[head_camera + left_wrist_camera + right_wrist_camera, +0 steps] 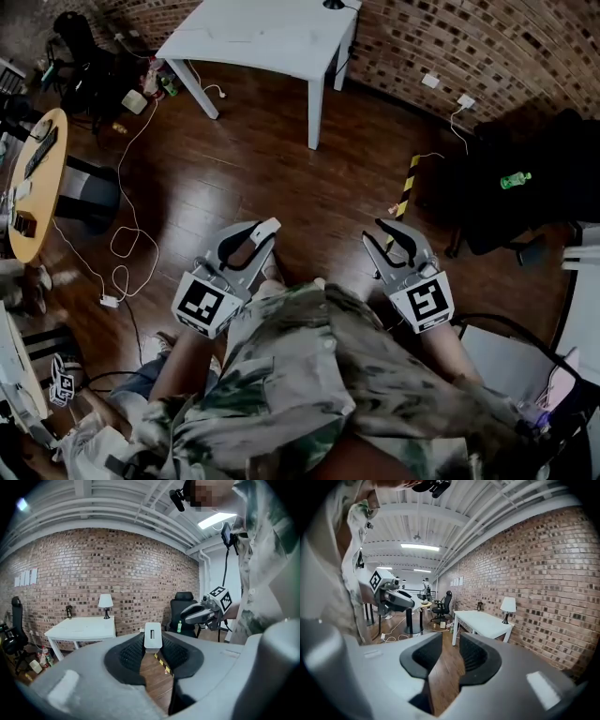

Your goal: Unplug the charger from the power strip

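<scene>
In the left gripper view a small white charger block [153,635] sits upright between the jaw tips of my left gripper [153,648], which is shut on it. From the head view the same charger [266,229] shows as a white piece at the left gripper's [261,234] tips, held above the wooden floor. My right gripper [377,232] hangs beside it, a little apart. Its jaws [451,641] stand open with only floor between them. No cable hangs from the charger, and I cannot make out a power strip in any view.
A white table [262,37] stands ahead by the brick wall. On the left are a round wooden table [37,178] and a looped white cable [131,246] on the floor. A black office chair [525,197] with a green bottle [516,179] is at right.
</scene>
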Tool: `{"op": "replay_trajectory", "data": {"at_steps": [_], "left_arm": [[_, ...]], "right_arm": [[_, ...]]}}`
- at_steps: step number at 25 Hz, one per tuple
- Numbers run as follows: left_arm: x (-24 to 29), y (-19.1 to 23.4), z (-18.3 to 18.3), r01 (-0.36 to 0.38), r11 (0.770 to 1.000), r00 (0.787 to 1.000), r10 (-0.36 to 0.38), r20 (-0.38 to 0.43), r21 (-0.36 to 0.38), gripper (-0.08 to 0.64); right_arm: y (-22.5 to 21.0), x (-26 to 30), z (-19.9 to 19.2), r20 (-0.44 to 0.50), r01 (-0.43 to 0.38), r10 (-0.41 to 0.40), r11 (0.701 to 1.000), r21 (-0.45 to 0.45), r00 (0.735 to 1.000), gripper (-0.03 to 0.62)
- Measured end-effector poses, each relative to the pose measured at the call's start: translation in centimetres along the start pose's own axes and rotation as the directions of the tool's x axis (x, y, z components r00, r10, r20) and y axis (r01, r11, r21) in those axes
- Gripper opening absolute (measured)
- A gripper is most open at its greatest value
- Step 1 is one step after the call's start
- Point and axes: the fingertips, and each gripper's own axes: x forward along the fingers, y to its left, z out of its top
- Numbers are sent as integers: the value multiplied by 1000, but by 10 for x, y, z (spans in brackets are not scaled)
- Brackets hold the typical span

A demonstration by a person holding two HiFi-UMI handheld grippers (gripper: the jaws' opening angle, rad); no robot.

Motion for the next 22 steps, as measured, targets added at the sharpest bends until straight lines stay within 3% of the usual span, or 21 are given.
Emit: {"op": "replay_trajectory", "data": {"at_steps": [5,11,22], "left_arm": [[-9,-12,3,-13,1000,1000,12,12,21,109],[-7,-36,1,23,999,1000,-23,6,38,109],[-4,-42,-10,29,999,1000,-29,-10,37,109]], "right_arm": [[17,-4,6,17,-27,28,999,-41,999,120],[31,-3,8,9,-53,53,997,-56,999,117],[35,1,3,9,-68,69,996,-52,998,107]]}}
